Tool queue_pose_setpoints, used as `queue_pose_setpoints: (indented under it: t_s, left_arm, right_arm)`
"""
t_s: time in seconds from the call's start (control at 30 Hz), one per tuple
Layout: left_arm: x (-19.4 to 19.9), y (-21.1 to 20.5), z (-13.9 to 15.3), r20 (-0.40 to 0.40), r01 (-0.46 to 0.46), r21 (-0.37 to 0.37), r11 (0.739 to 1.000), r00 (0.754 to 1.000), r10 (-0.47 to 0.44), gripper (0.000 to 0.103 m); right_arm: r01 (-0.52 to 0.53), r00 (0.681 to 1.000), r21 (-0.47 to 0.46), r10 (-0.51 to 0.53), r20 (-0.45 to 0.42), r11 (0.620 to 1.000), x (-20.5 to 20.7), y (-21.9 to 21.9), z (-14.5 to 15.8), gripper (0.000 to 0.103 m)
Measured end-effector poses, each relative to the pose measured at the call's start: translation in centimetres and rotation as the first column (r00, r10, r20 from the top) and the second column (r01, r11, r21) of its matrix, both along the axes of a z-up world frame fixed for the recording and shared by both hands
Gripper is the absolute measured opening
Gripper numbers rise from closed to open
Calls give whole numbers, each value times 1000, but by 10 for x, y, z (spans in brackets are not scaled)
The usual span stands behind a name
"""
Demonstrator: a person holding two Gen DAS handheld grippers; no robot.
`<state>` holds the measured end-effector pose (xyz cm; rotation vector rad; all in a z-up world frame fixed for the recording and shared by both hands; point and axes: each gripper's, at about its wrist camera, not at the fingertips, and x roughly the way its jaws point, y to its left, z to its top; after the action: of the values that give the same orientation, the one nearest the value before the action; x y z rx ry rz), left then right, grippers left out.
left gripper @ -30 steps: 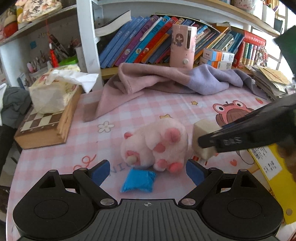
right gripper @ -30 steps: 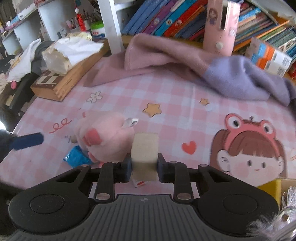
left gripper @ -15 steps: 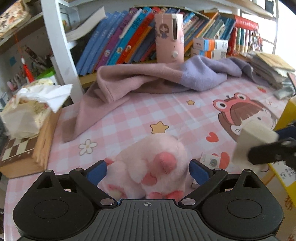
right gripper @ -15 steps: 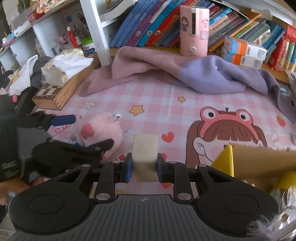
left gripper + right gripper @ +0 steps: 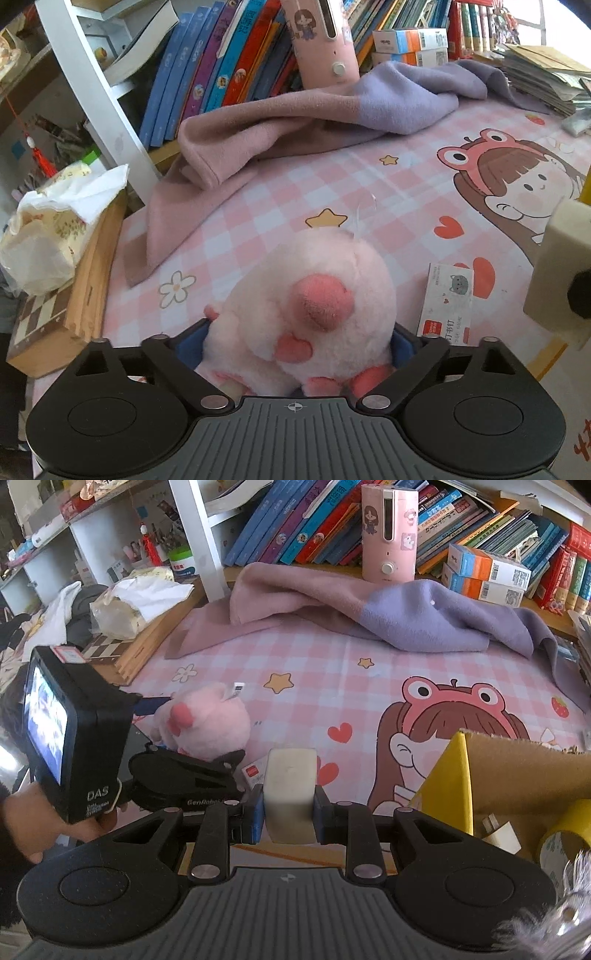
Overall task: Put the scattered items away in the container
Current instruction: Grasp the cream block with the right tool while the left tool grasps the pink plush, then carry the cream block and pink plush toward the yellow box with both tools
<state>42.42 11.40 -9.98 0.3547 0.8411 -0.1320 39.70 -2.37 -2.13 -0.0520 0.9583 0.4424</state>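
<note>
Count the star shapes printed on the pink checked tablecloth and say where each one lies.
2. A large star lies just beyond the pink plush toy; a small star lies near the purple blanket. The blanket or toy may hide more.

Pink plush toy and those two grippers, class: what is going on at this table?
A person is tidying with a gripper in each hand. The left gripper straddles the pink plush toy on the checked tablecloth, its jaws closing around it. The right gripper is shut on a cream block, held beside the yellow cardboard box. A small stapler-pin box lies near the toy.
</note>
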Motion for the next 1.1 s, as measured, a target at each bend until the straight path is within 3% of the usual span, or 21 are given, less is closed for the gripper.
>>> queue_pose_setpoints:
  t_s: [0.33, 0.63, 1.1]
  left_arm:
    - [-40, 14, 52, 88, -12, -125, 992, 996, 23, 87]
    - [-101, 29, 95, 125, -44, -245, 969, 989, 76, 87]
    - [-190, 29, 121, 133, -23, -344, 939, 989, 72, 88]
  right_arm:
    - [-21, 1000, 18, 21, 15, 1000, -18, 3, 7, 24]
    - [-29, 997, 44, 25, 77, 999, -45, -3, 25, 24]
    - [-63, 983, 17, 59, 175, 998, -116, -13, 50, 24]
